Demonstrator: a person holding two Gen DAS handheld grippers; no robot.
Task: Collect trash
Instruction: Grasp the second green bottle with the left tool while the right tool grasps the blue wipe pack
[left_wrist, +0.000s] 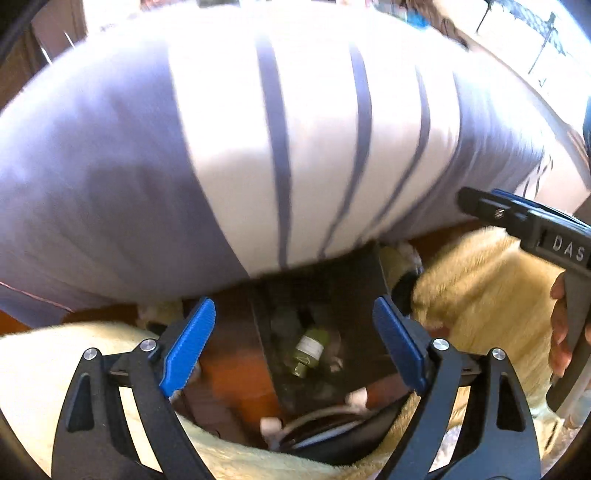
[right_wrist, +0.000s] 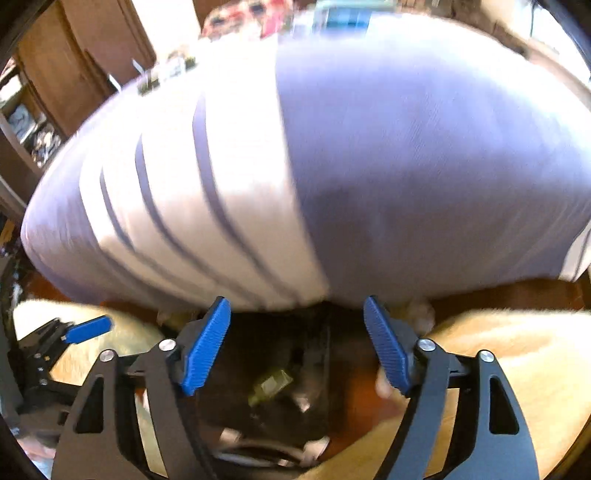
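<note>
A dark bin stands on the floor below a bed, between my two knees. Inside it lies a small olive-green bottle with a white label, among blurred scraps. My left gripper is open and empty above the bin. My right gripper is open and empty over the same bin, where the green bottle shows blurred. The right gripper also shows at the right edge of the left wrist view. The left gripper shows at the left of the right wrist view.
A bed with a lilac and white striped cover fills the upper view. Legs in cream fleece flank the bin. Small white scraps lie on the brown floor by a dark round object. Wooden furniture stands at the far left.
</note>
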